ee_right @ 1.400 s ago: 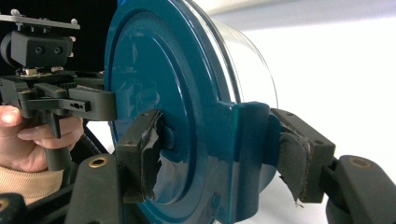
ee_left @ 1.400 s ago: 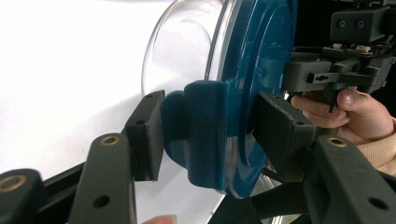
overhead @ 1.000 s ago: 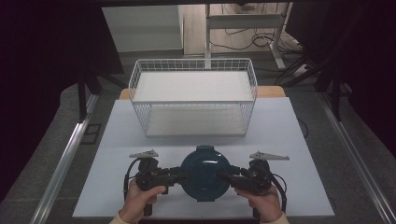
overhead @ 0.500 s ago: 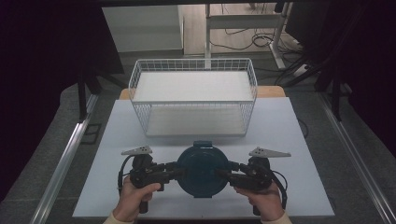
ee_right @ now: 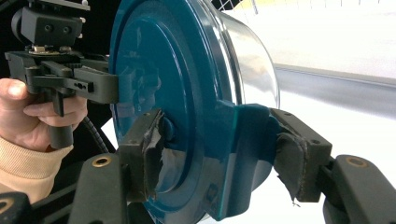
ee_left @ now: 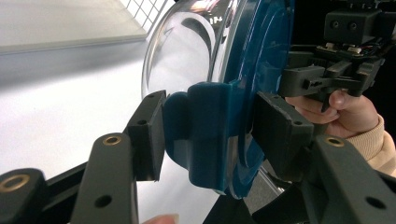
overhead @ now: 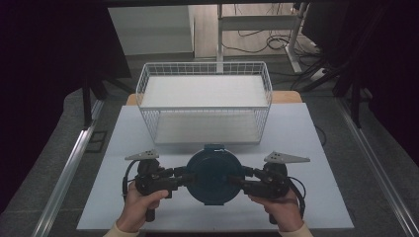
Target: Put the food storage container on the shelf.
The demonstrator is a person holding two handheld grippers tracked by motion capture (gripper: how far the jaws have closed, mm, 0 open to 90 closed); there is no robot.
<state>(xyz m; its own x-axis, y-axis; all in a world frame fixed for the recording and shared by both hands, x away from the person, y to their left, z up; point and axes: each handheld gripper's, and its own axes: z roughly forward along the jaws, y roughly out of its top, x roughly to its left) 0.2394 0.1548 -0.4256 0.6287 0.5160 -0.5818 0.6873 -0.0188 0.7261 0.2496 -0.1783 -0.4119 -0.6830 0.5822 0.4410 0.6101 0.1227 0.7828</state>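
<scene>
Container with the teal lid [overhead: 214, 175]: in the high view it sits at about six o'clock on the white table [overhead: 321, 148], between the left gripper [overhead: 180, 176] at its nine o'clock and the right gripper [overhead: 245, 177] at its three o'clock. Both are clamped on its sides, so the grasp looks done. The wire basket [overhead: 205, 101] stands empty at twelve o'clock, near but apart from the container; placing it there, if that is the aim, is not yet done.

In the left gripper view, the jaws stand narrow and press on a teal latch tab [ee_left: 205, 130] of the lid, with the clear glass bowl [ee_left: 187, 51] bulging toward ten o'clock. The other hand [ee_left: 350, 109] shows at three o'clock.

In the right gripper view, the jaws, pads frayed, grip the opposite tab [ee_right: 243, 140] and the lid's face [ee_right: 163, 70]. The container appears clear of the table, so I judge the lift begun and the carry left.
</scene>
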